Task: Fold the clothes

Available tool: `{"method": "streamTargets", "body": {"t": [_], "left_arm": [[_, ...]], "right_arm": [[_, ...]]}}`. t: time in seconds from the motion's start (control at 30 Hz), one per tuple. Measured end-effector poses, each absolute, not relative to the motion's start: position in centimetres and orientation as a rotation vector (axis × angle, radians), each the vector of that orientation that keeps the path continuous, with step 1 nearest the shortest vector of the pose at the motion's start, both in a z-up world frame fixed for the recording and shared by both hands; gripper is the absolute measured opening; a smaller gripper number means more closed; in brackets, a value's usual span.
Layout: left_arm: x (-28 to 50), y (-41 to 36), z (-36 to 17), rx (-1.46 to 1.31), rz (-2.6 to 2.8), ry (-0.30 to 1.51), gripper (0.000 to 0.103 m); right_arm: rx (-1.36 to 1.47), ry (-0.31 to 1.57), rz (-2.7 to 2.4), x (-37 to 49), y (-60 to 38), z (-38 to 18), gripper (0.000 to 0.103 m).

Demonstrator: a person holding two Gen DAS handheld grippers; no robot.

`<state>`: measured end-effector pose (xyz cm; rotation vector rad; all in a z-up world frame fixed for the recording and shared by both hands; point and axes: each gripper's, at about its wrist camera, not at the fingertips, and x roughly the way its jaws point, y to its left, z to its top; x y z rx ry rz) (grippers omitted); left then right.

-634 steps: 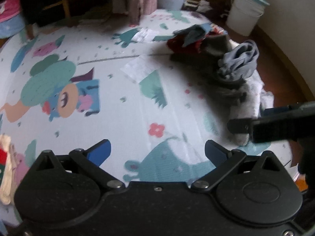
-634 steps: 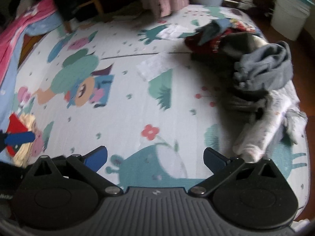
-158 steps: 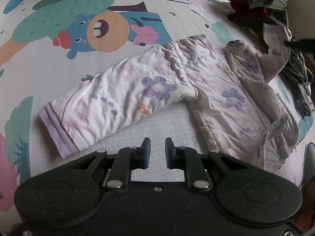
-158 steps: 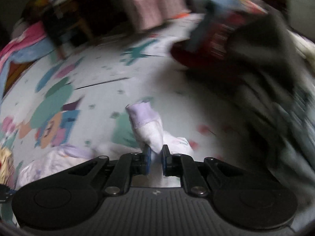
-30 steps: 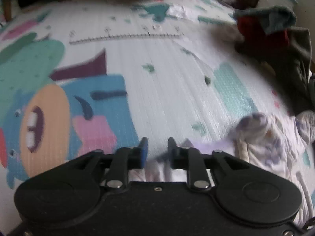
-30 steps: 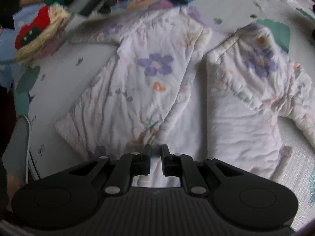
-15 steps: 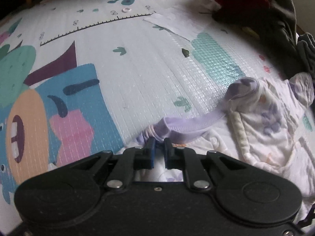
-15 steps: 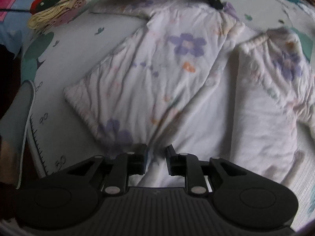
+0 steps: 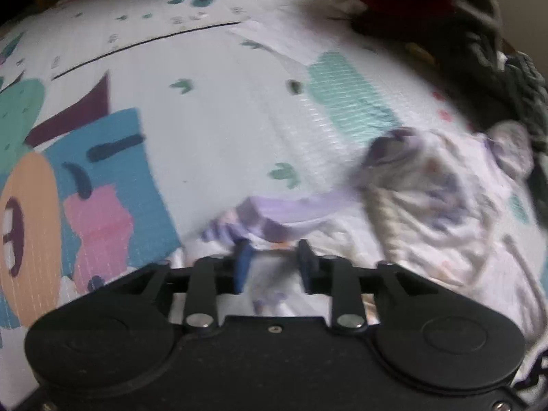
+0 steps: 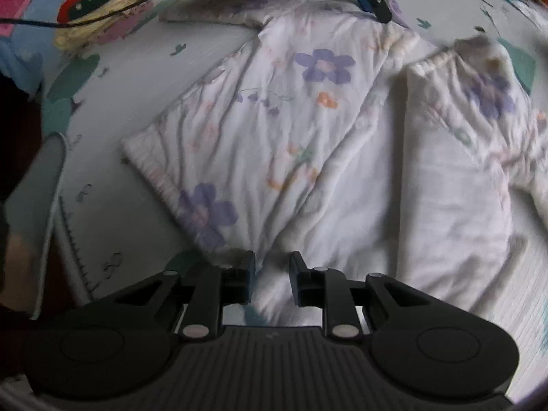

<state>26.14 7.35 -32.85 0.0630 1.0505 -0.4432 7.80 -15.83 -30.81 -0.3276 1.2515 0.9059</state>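
Since a second ago, my left hand-held gripper is spreading its jaws, letting the lilac collar slip free. My right hand-held gripper is hovering slightly parted over the hem, gripping nothing. Spread flat, the white floral jacket is lying on the cartoon-printed play mat. Dark clothes are piling up at the mat's far right edge.

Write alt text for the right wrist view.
A white flowered top lies spread front-open on a cartoon play mat, seen from above. The right gripper sits at its near hem, jaws slightly apart over the cloth, while the left gripper reaches its far edge.
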Motion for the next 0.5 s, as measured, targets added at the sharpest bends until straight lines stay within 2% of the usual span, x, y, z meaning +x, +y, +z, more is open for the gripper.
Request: {"method": "streamTargets", "body": {"t": [0.1, 0.23, 0.4, 0.5], "left_arm": [[24.8, 7.8, -31.4, 0.039, -0.521, 1.039, 0.032], [22.8, 7.6, -31.7, 0.1, -0.602, 1.058, 0.032], [22.1, 7.5, -34.0, 0.115, -0.58, 1.104, 0.032], [21.7, 6.9, -35.3, 0.17, -0.576, 1.109, 0.033]], "right_arm": [[-0.263, 1.265, 0.89, 7.7, -17.5, -30.6, 0.032], [-0.237, 1.241, 0.862, 8.1, -17.8, -30.4, 0.032], [-0.3, 1.107, 0.947, 8.1, -15.2, -29.4, 0.032], [-0.356, 1.165, 0.975, 7.6, -14.2, -30.8, 0.033]]}}
